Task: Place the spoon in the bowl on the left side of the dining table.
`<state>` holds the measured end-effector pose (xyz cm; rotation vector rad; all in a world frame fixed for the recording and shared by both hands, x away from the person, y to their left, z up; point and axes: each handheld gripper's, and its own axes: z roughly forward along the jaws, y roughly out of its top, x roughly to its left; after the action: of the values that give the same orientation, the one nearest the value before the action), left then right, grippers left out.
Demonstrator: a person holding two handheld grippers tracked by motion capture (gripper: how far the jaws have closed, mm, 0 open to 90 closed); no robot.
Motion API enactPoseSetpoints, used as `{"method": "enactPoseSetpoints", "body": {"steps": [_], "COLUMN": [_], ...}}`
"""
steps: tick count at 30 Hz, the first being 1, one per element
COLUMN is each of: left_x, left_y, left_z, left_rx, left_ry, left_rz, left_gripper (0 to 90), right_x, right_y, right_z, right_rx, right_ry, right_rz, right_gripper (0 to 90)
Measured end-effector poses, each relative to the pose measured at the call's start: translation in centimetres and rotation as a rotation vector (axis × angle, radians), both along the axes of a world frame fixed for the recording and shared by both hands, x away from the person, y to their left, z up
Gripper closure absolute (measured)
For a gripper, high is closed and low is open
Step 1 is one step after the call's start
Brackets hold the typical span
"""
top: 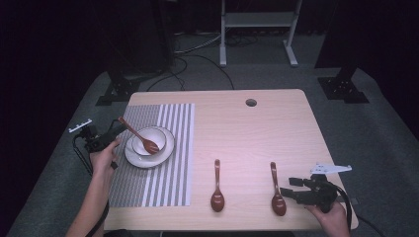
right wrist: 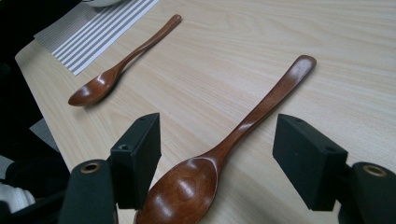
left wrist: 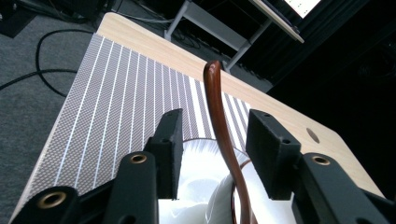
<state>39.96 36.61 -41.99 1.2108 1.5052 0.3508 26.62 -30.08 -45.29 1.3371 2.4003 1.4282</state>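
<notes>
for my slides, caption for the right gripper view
Open right gripper straddling a wooden spoon on the table.

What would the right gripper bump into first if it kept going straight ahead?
Most likely the wooden spoon lying on the table right before it. The right gripper has open jaws either side of the spoon's bowl and neck, not touching, though depth is hard to judge.

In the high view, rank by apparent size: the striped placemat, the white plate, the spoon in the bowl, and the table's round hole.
1. Striped placemat
2. White plate
3. Spoon in the bowl, close to the plate's width, so the order of these two is unsure
4. Round hole
</notes>
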Motion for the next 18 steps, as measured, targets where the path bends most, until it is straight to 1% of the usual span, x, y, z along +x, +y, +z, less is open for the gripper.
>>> {"method": "enactPoseSetpoints", "body": {"steps": [5,7,13,15,18], "left_x": [-0.6,-0.9,-1.6,-1.8,-2.0], "left_y": [0.1,0.0,-0.3,-0.5,-0.8], "left_z": [0.1,0.2,0.7,0.8,0.8], "left_rx": [0.019,0.021,0.055,0.058,0.083], "left_ry": [-0.001,-0.002,-0.005,-0.003,-0.004], "left_rz": [-0.020,-0.030,-0.060,-0.065,-0.064], "left_gripper": [49.8,47.8,41.1,38.2,34.4], "right_x": [0.1,0.1,0.1,0.1,0.0], "right_y": [-0.1,-0.2,-0.7,-0.8,-1.0], "right_z": [0.0,0.0,-0.1,-0.1,0.0], "right_rx": [0.002,0.006,0.017,0.016,0.015], "right_ry": [0.001,0.000,0.000,0.000,-0.004], "right_rz": [-0.009,-0.016,-0.045,-0.047,-0.051], "right_gripper": [30.9,30.5,29.2,29.3,29.3]}}
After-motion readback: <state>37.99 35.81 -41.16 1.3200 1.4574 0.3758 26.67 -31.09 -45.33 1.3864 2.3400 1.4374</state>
